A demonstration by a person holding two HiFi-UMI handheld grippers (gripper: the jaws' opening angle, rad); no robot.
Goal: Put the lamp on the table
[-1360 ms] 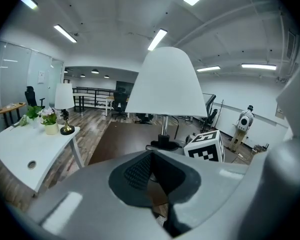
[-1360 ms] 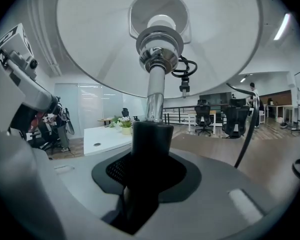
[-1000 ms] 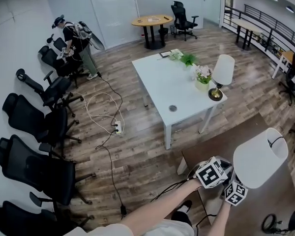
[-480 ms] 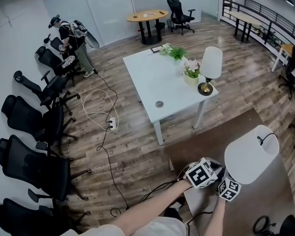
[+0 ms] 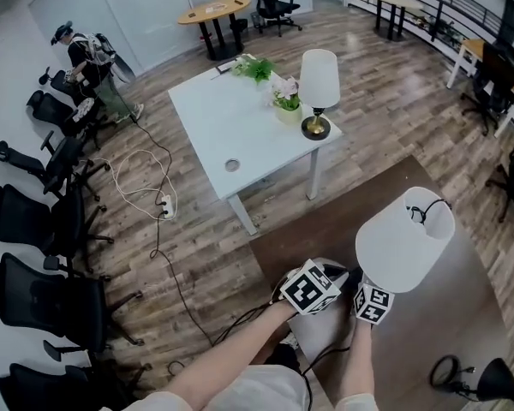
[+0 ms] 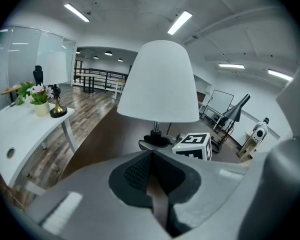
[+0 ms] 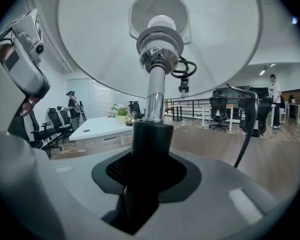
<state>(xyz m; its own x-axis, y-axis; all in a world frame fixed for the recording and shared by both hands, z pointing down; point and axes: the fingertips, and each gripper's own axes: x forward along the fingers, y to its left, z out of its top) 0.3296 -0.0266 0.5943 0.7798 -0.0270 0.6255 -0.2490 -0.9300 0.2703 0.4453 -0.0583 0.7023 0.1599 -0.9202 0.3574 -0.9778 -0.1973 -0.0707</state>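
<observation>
Carrying step: right gripper [image 5: 375, 296] clamps the lamp [image 5: 404, 240] stem, left gripper [image 5: 313, 286] jaws together, empty; next, likely bring it to the table [image 5: 212, 120] at eleven o'clock, set upright

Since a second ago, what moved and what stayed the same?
The lamp, left gripper and right gripper slid left in the head view. The white table slid up and left too, so mostly the view turned. Nothing was grabbed or dropped: the right gripper still grips the lamp's stem.
</observation>
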